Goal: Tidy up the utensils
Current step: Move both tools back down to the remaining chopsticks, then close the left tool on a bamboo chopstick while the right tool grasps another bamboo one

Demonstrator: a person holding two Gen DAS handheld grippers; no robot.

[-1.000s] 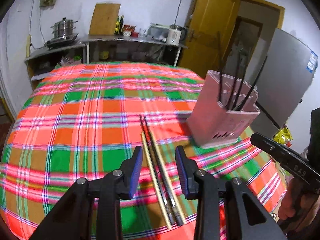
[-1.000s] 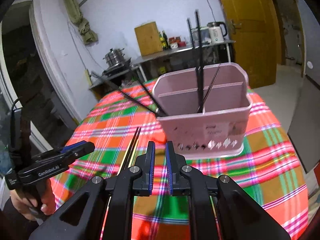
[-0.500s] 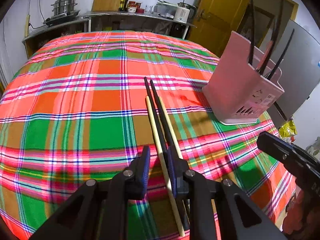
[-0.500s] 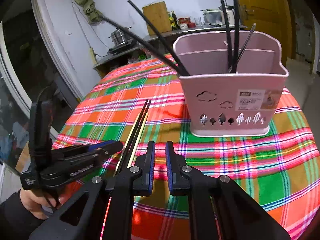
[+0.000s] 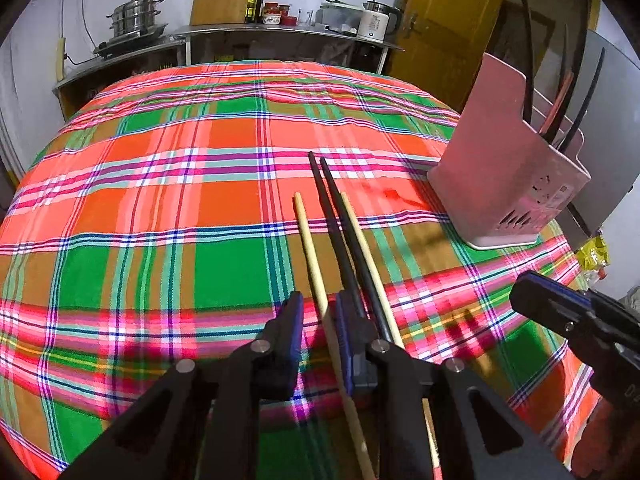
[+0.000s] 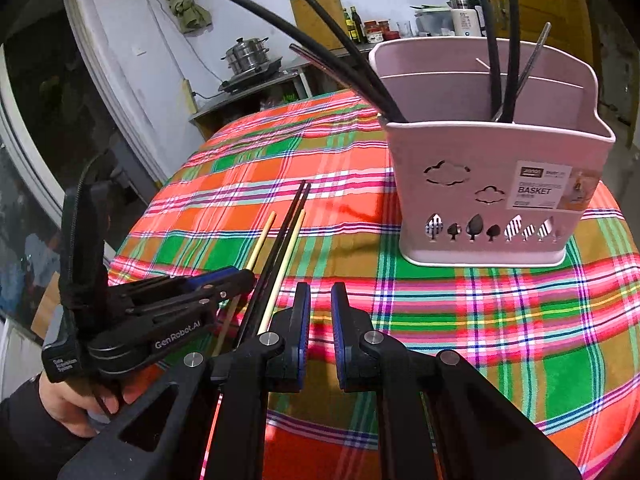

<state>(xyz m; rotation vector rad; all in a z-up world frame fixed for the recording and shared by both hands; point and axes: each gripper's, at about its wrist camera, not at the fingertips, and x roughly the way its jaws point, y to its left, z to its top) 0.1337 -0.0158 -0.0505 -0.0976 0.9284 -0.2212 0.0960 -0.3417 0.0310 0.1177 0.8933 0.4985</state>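
The round surface (image 5: 160, 200) wears a plaid cloth, and most of it is bare. There is wide free room from the chopsticks out to the left edge and on to the far edge. The pink basket (image 6: 492, 184) stands upright near the right edge, with dark chopsticks (image 6: 496, 60) leaning out of it. A bare strip of cloth separates it from the loose chopsticks.

Those lie close to the near edge, pointing toward the far one. A dark pair (image 5: 336, 224) lies together, one pale chopstick (image 5: 368, 248) is tight against its right side, and another pale chopstick (image 5: 310, 248) is just apart on its left.

The left gripper (image 5: 318, 328) is low over the near edge. Its fingers are narrowly apart around that left pale chopstick, which lies against the right finger with a gap at the other. The right gripper (image 6: 320, 320) hovers just right of the bundle, its fingers slightly apart with nothing between them.

A second ago the left fingers were spread wide, straddling all four sticks. Both grippers then sat higher, and the left pale chopstick lay closer to the dark pair.
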